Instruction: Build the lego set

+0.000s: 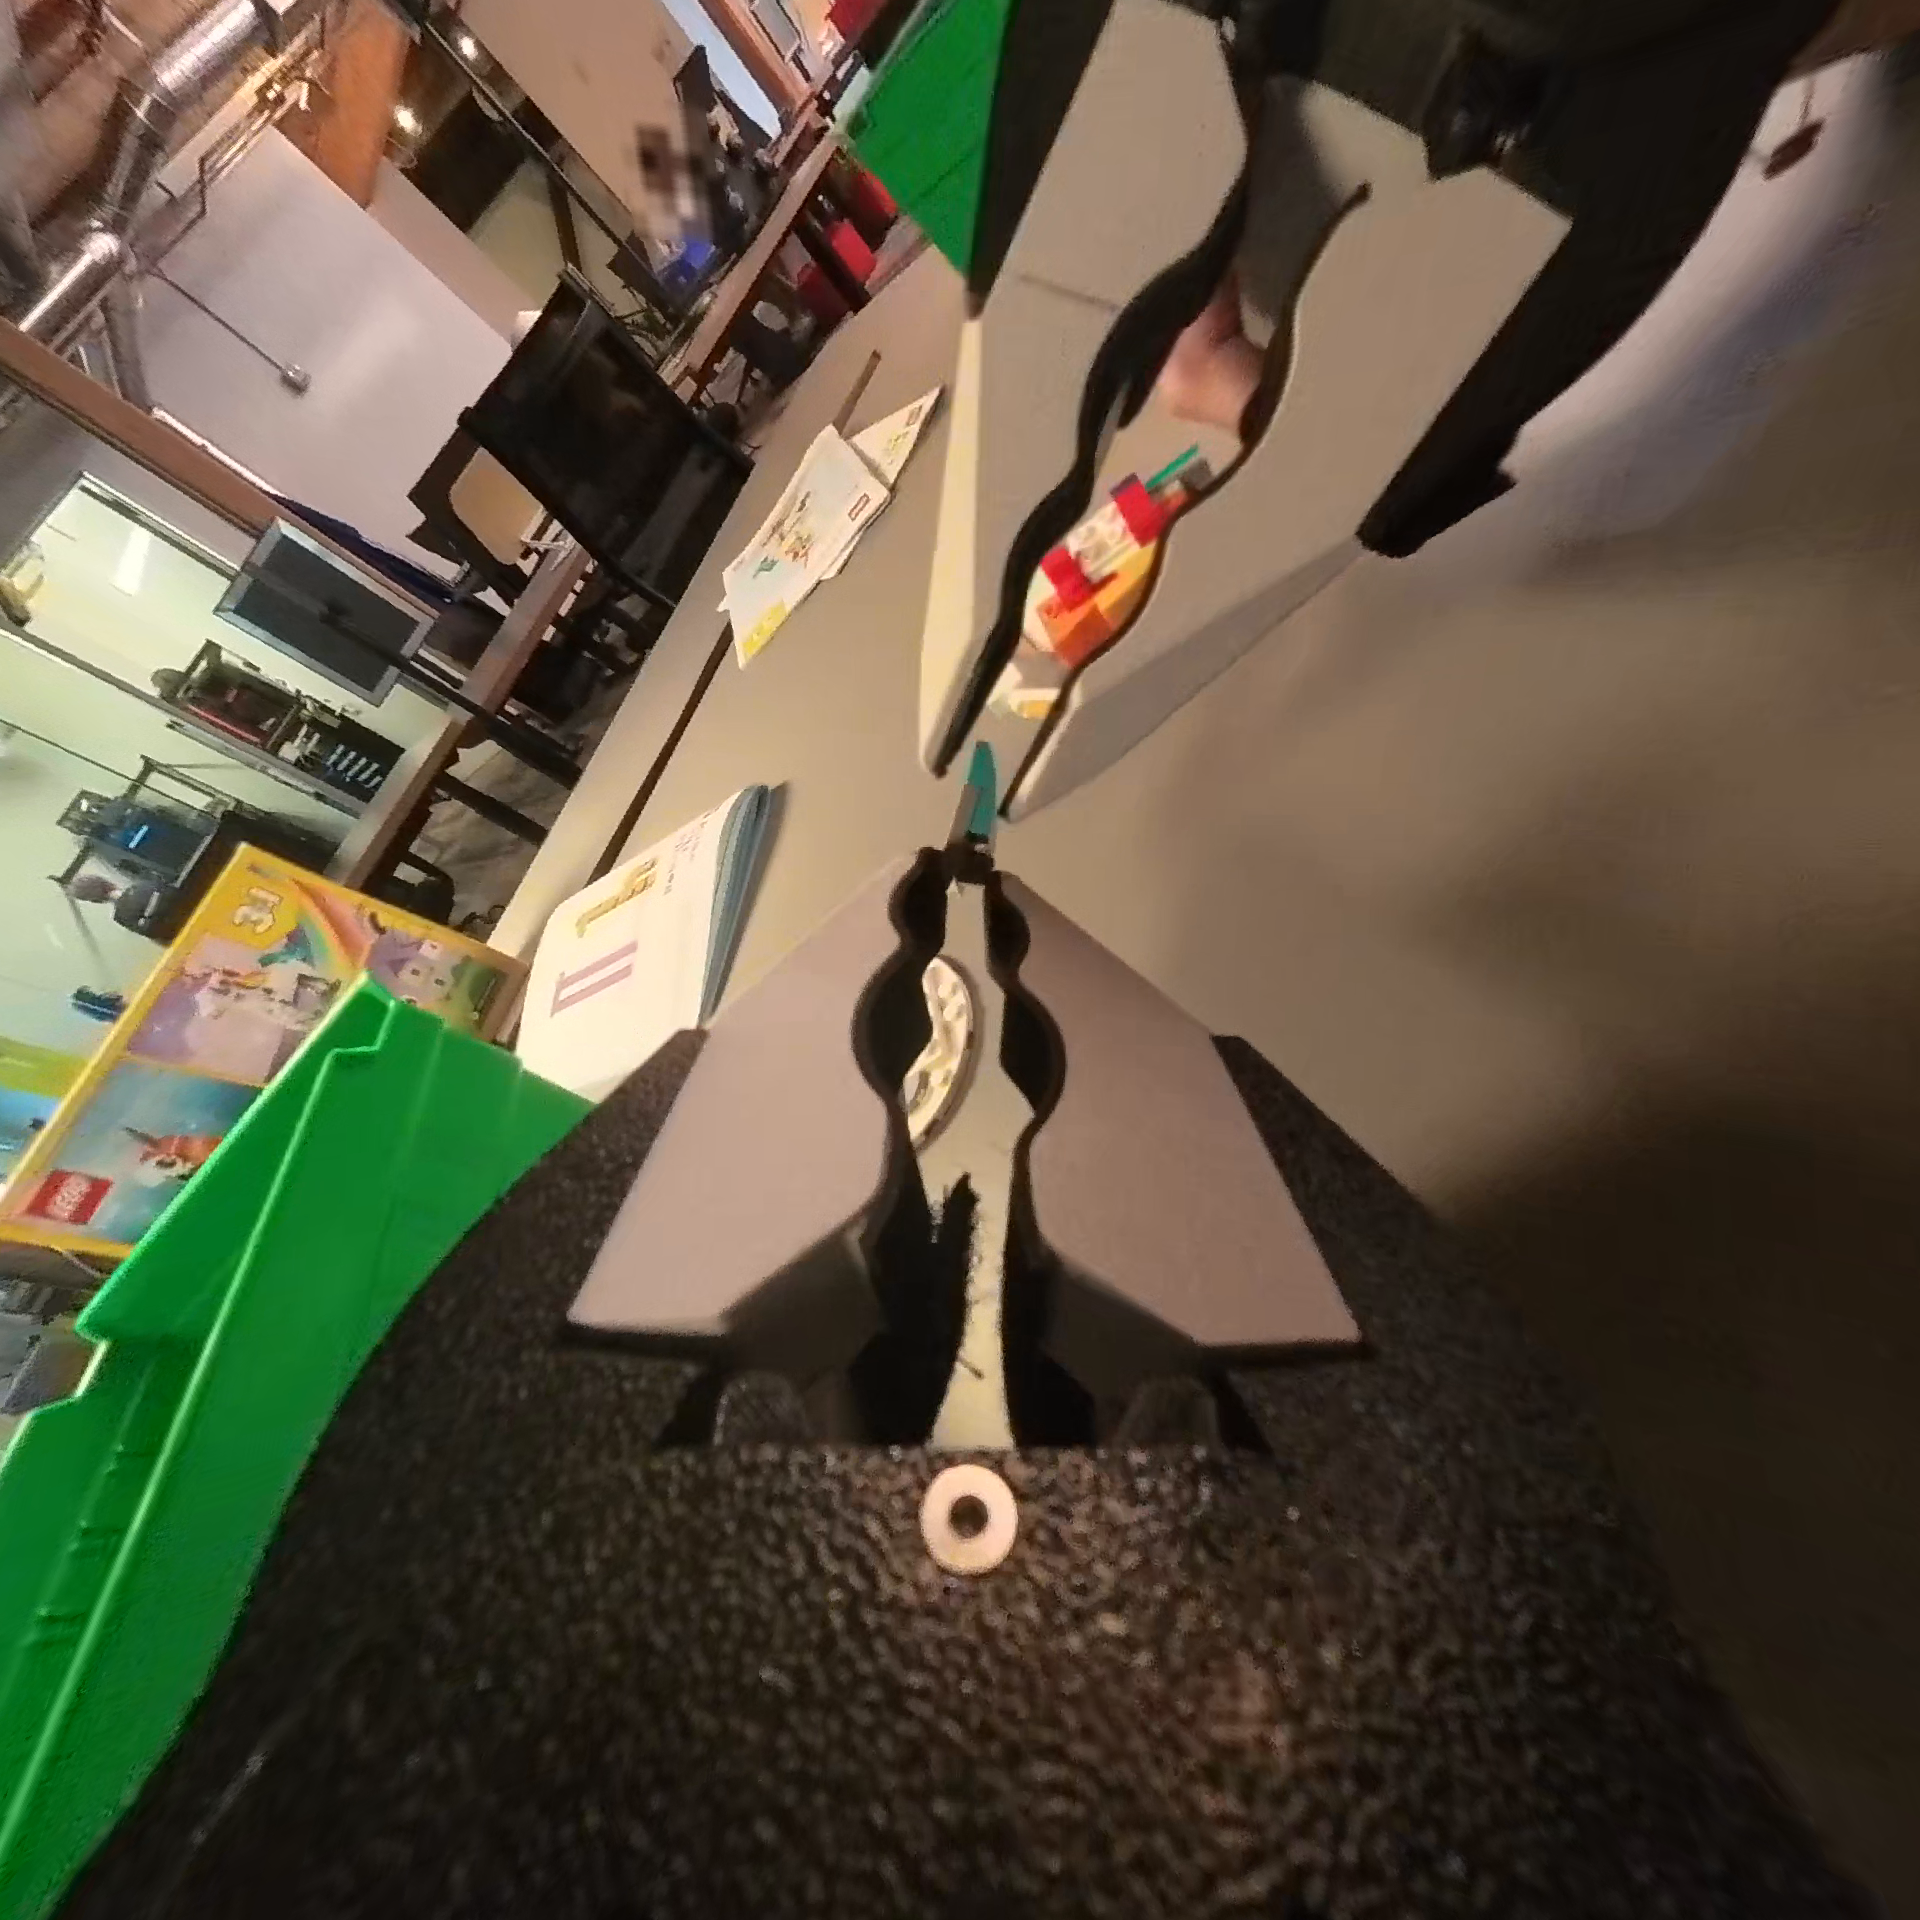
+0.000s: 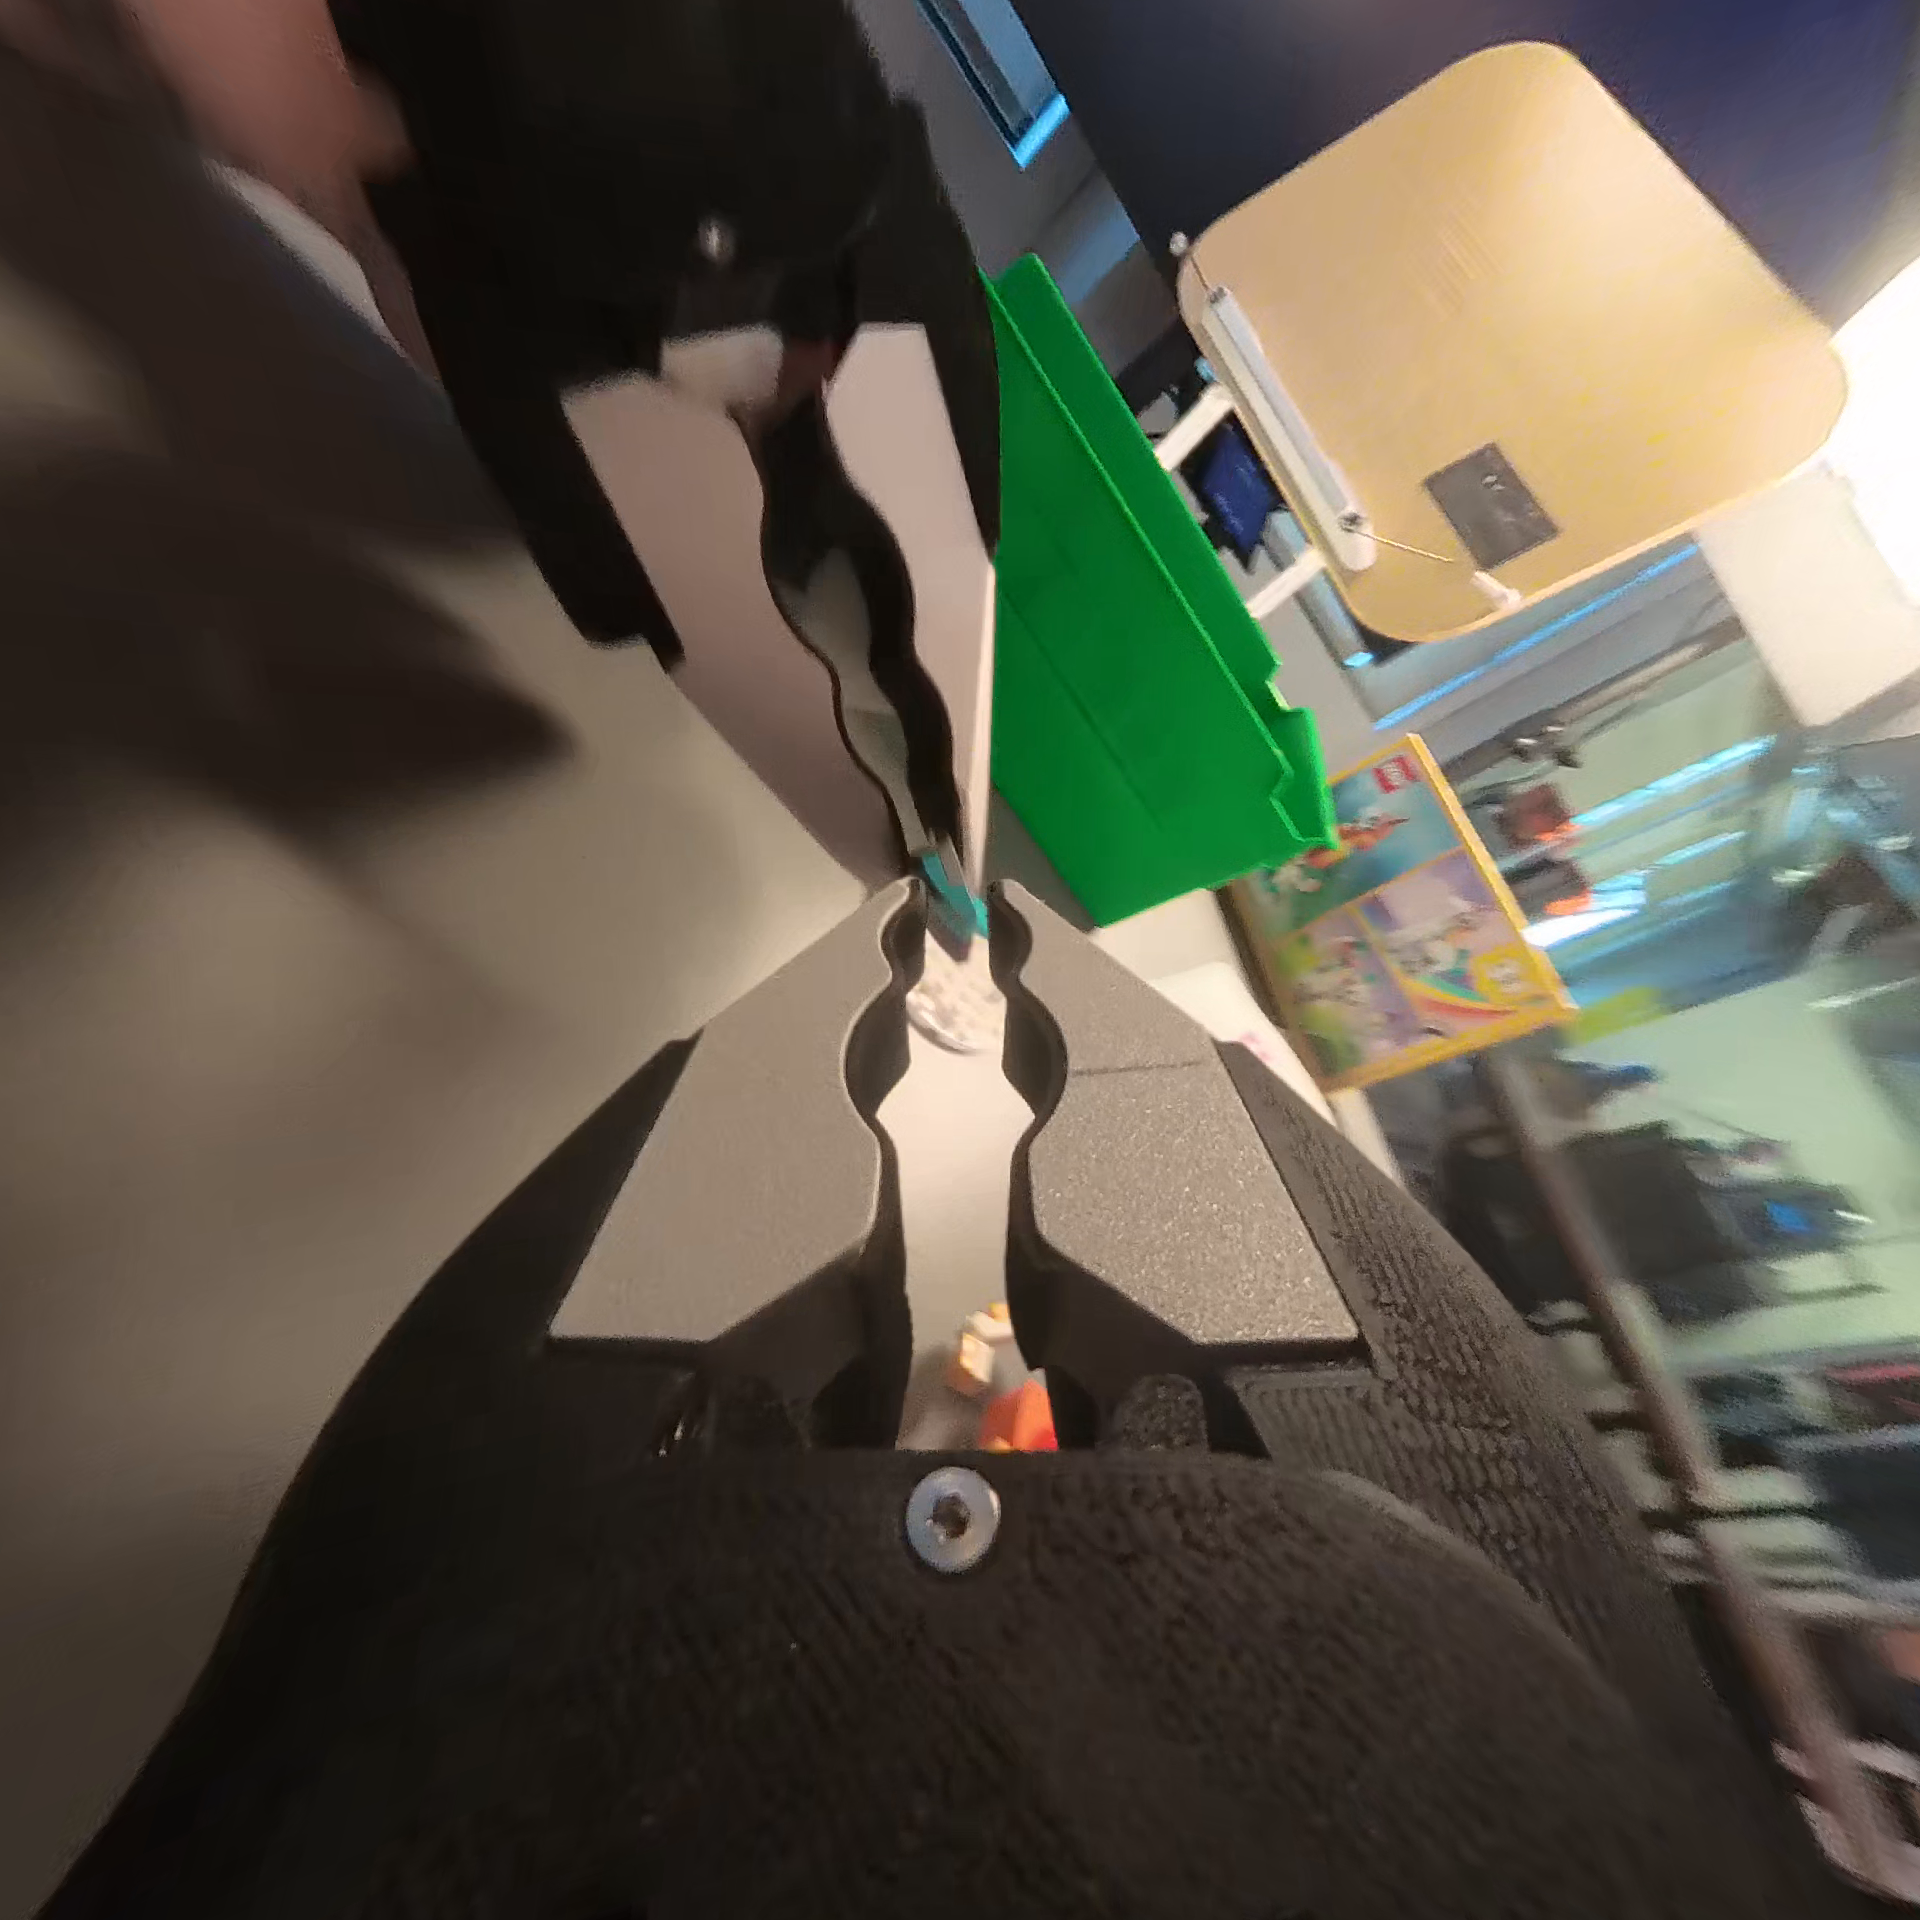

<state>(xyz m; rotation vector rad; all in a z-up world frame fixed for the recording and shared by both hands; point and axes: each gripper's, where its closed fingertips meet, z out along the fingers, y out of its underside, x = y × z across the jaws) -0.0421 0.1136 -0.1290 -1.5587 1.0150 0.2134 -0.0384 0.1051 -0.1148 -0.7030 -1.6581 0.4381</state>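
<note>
- Teal strip (image 1: 980, 802), small and flat with a grey layer on one side, is pinched at its near end by the left gripper (image 1: 961, 871); the fingers close on it at their tips.
- The strip's far end reaches, towards 12 o'clock, into the gap between the tips of the right gripper (image 1: 975, 792), which faces the left one nose to nose.
- In the right wrist view the right gripper (image 2: 954, 902) has its fingers a little apart around the strip (image 2: 951, 896); one pad looks close to it, but whether either presses on it I cannot tell.
- Grey counter (image 1: 1403, 831) lies under both grippers.
- A white disc (image 1: 943, 1049) lies on the counter, seen between the left fingers.
- A brick model (image 1: 1101, 566) in red, orange and white shows through the right gripper's fingers.
- An open booklet (image 1: 634, 966) lies at 9 o'clock of the left gripper, loose leaflets (image 1: 810, 530) at 11 o'clock.
- A green bin (image 1: 260, 1299) and a yellow toy box (image 1: 208, 1039) sit at 8 o'clock.
</note>
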